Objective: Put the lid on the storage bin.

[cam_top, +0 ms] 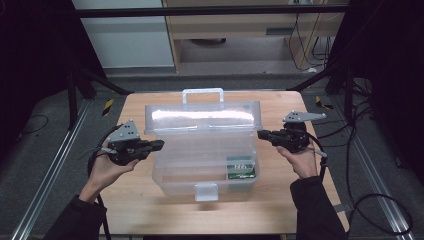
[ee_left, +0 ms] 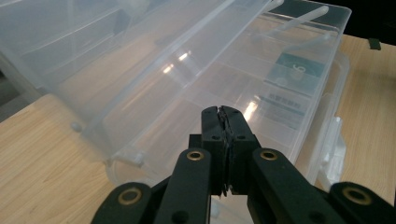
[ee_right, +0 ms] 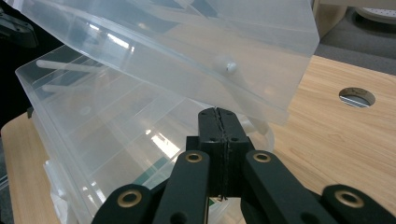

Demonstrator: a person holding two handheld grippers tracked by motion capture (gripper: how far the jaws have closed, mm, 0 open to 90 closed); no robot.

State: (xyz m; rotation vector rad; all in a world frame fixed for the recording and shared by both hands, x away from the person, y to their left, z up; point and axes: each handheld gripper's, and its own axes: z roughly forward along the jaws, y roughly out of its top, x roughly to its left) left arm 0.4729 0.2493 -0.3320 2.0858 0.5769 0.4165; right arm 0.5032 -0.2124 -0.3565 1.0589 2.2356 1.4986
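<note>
A clear plastic organiser box (cam_top: 200,155) stands in the middle of the wooden table (cam_top: 140,210), its lid (cam_top: 202,116) raised at the back. A green-and-white packet (cam_top: 241,168) lies in its front right compartment. My left gripper (cam_top: 159,145) is at the box's left side, jaws shut with nothing between them; its tips (ee_left: 222,112) point at the box wall (ee_left: 154,116), and the packet (ee_left: 292,70) shows through the plastic. My right gripper (cam_top: 261,134) is at the box's right side, also shut and empty; its tips (ee_right: 217,113) sit just below the raised lid (ee_right: 187,42).
The box has a front latch (cam_top: 206,191) and a carry handle (cam_top: 202,94) behind the lid. A round cable hole (ee_right: 357,96) is cut in the table near the right gripper. Black frame posts and cables surround the table; a cabinet (cam_top: 240,25) stands behind.
</note>
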